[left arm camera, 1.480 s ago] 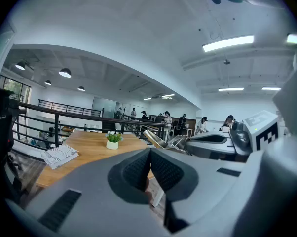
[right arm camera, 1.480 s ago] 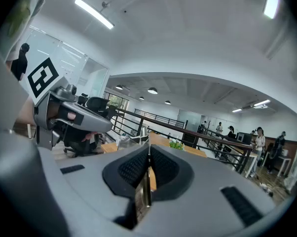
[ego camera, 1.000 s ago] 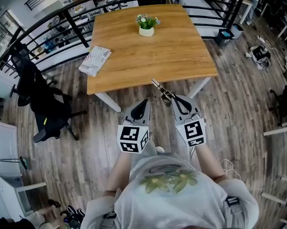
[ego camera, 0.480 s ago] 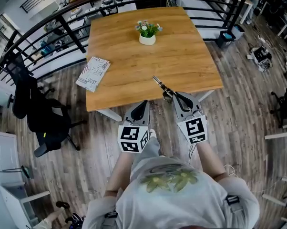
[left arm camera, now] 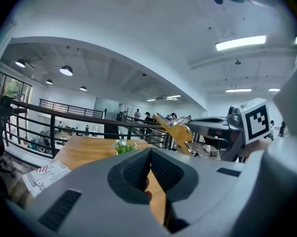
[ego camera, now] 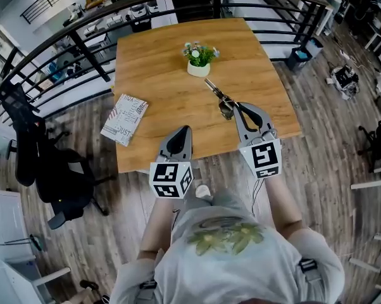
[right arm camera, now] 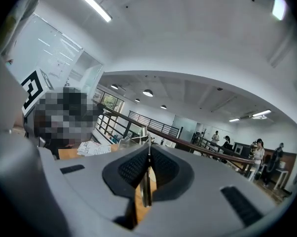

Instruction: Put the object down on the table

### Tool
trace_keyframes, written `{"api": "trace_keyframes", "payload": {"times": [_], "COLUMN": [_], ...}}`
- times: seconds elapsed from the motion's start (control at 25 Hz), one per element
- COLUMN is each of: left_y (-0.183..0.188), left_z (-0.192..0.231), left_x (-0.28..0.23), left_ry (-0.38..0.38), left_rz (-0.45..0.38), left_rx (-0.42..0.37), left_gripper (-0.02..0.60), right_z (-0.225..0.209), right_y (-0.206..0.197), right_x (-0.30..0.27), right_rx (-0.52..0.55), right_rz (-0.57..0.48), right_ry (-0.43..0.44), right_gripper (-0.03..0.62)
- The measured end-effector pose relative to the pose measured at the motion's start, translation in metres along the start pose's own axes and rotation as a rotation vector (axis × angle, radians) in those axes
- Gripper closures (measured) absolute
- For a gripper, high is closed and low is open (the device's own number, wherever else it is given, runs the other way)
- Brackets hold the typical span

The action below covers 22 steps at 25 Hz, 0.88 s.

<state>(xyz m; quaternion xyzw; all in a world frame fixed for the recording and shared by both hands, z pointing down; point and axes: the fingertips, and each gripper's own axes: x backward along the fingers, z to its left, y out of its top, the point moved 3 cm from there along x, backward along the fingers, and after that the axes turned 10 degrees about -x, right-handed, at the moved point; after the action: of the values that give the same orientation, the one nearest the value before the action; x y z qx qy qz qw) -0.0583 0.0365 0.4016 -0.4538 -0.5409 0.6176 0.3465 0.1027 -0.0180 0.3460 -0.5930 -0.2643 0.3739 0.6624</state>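
right claw (ego camera: 231, 108) clamped almost fully closed on a thin metal tool (ego camera: 217, 95), tool held above the worktop (ego camera: 159, 75) towards its right edge, tip near the potted plant (ego camera: 199, 59), left claw (ego camera: 181, 132) closed, empty, over the near edge

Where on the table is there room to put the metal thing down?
Free: the wide bare table between the potted plant and the booklet at its left edge, and the far left corner. Crowded: just beside the plant, where the right gripper holds the metal tool.
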Motion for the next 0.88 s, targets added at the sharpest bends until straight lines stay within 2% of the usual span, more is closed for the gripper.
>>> {"api": "trace_keyframes", "payload": {"times": [0.6, 0.88], "left_y": [-0.017, -0.017], "left_z": [0.036, 0.057], "left_x": [-0.053, -0.091], "left_ry": [-0.016, -0.039], "left_rz": [0.058, 0.079], "left_rx": [0.033, 0.015], "left_gripper": [0.565, 0.565], "right_z": [-0.014, -0.025], "right_y": [-0.04, -0.06], "right_x": [-0.057, -0.098], "right_rx": [-0.032, -0.025], "right_rz": [0.111, 0.149], "right_ry": [-0.008, -0.003], "right_gripper": [0.58, 0.58]}}
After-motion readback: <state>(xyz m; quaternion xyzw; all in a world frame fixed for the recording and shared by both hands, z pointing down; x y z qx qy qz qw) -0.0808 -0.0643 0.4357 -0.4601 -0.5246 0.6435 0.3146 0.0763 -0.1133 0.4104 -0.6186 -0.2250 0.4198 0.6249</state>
